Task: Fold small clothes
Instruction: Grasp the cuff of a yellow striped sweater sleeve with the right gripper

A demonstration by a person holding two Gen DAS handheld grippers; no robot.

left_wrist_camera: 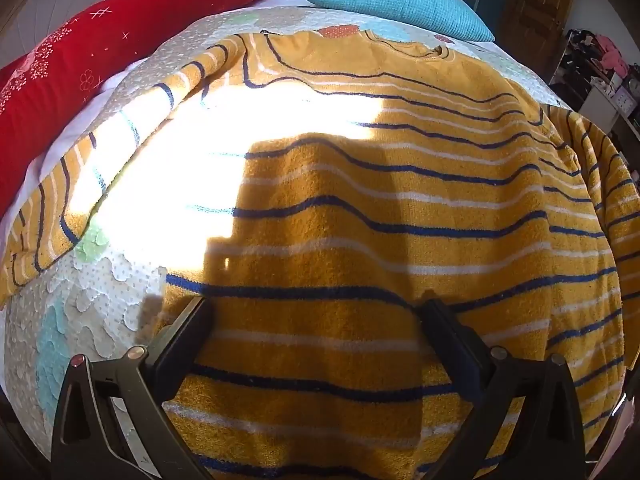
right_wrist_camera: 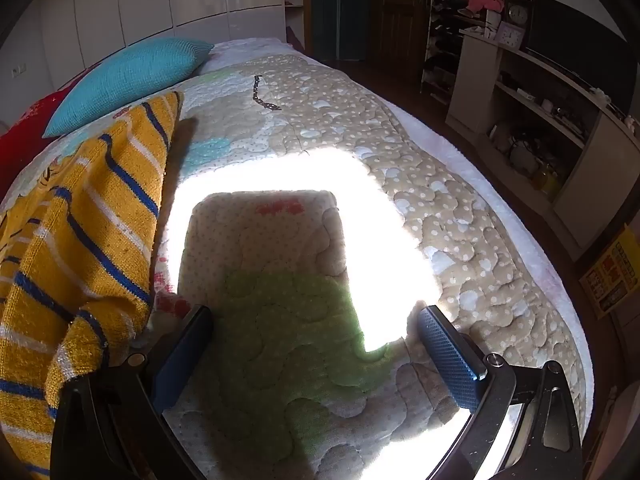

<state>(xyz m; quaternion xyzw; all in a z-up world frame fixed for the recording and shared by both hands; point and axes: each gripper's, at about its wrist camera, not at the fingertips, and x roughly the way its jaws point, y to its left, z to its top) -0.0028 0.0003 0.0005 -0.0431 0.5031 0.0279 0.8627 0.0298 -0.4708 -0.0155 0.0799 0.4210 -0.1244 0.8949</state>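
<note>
Striped sweater (left_wrist_camera: 360,208) spread flat on bed quilt (right_wrist_camera: 460,208); folding not begun. Left gripper (left_wrist_camera: 316,312) and right gripper (right_wrist_camera: 316,320) wide open, empty. Next: pinch a sleeve.

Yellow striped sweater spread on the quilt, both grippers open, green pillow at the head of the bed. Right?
One error: the pillow is teal, not green, as the right wrist view shows. The rest holds: striped sweater on the quilt, left gripper and right gripper open.
</note>
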